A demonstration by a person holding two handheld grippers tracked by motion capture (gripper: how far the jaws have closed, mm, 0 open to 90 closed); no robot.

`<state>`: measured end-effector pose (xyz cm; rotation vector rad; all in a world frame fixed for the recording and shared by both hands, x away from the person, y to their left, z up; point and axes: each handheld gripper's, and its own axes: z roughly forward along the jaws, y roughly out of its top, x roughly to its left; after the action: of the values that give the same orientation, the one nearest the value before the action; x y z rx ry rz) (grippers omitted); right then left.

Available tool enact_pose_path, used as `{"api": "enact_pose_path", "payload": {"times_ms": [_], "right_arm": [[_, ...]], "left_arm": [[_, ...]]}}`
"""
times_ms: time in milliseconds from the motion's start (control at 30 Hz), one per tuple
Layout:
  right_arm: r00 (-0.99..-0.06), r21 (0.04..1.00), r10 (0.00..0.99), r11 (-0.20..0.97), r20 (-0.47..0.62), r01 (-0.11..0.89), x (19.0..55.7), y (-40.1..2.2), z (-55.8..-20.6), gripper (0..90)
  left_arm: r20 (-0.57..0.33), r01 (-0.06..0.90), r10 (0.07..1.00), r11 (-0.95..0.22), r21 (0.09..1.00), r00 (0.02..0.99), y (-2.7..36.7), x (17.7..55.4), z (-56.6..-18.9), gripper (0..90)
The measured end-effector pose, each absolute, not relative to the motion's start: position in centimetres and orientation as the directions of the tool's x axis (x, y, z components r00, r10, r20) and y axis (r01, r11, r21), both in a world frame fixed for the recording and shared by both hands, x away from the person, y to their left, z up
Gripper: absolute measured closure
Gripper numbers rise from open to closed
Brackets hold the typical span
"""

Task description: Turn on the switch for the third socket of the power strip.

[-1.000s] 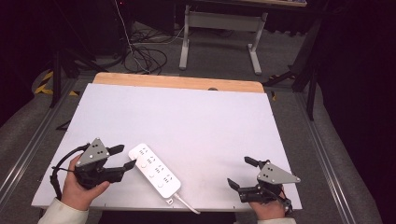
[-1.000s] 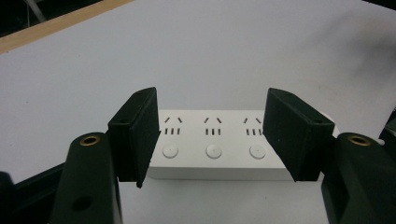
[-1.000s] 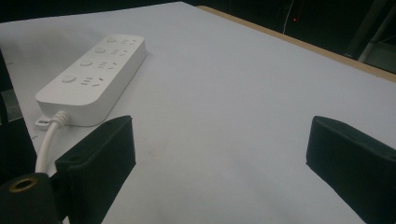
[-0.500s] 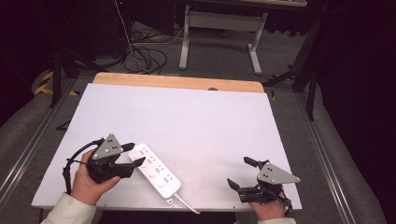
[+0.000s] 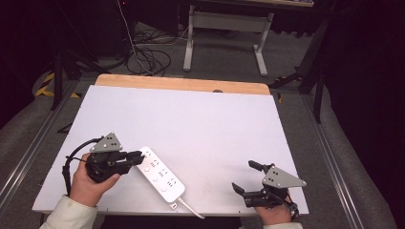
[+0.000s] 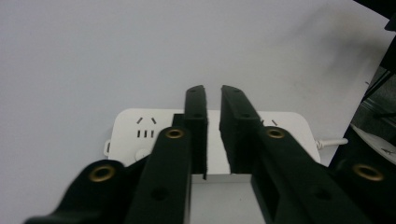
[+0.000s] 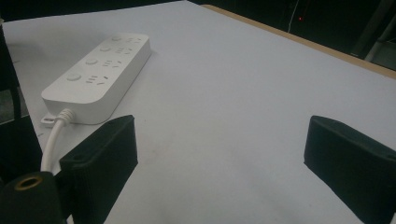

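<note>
Your white tabletop (image 5: pixel 200 119) carries one thing, the power strip (image 5: pixel 160 174), which lies slantwise near the front edge, left of the middle, its cord (image 5: pixel 191 210) running off the front. Your left gripper (image 5: pixel 136 158) sits at the strip's far-left end; its jaws have just been closing and now stand nearly together above the strip's top face, with nothing between them. Your right gripper (image 5: pixel 246 179) rests at the front right corner, well apart from the strip, jaws spread wide and empty.

Black gripper (image 5: pixel 139 158), grey plate, cream sleeve (image 5: pixel 67 214)
</note>
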<state>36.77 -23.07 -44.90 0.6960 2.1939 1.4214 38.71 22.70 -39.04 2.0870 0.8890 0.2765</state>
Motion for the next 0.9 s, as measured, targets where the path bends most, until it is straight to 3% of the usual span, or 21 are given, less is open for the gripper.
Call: {"api": "enact_pose_path", "payload": {"times_ms": [67, 367, 600, 900], "right_arm": [[-0.778, 0.921, 0.622, 0.346, -0.082, 0.18, 36.7, -23.1, -44.9, 10.0], [-0.78, 0.92, 0.62, 0.349, -0.086, 0.176, 36.8, -23.1, -44.9, 10.0], [-0.78, 0.921, 0.621, 0.347, -0.083, 0.178, 36.7, -23.1, -44.9, 10.2], [-0.784, 0.923, 0.615, 0.347, -0.088, 0.169, 36.7, -23.1, -44.9, 10.1]], "left_arm": [[-0.13, 0.523, 0.69, -0.398, 0.754, 0.712, 22.6, 38.9, -39.1, 89.8], [-0.162, 0.589, 0.703, -0.421, 0.69, 0.692, 22.1, 40.3, -39.6, 90.0], [-0.109, 0.593, 0.705, -0.491, 0.638, 0.701, 21.1, 41.0, -40.3, 90.0], [-0.104, 0.627, 0.706, -0.539, 0.562, 0.701, 20.1, 41.8, -41.3, 90.0]]}}
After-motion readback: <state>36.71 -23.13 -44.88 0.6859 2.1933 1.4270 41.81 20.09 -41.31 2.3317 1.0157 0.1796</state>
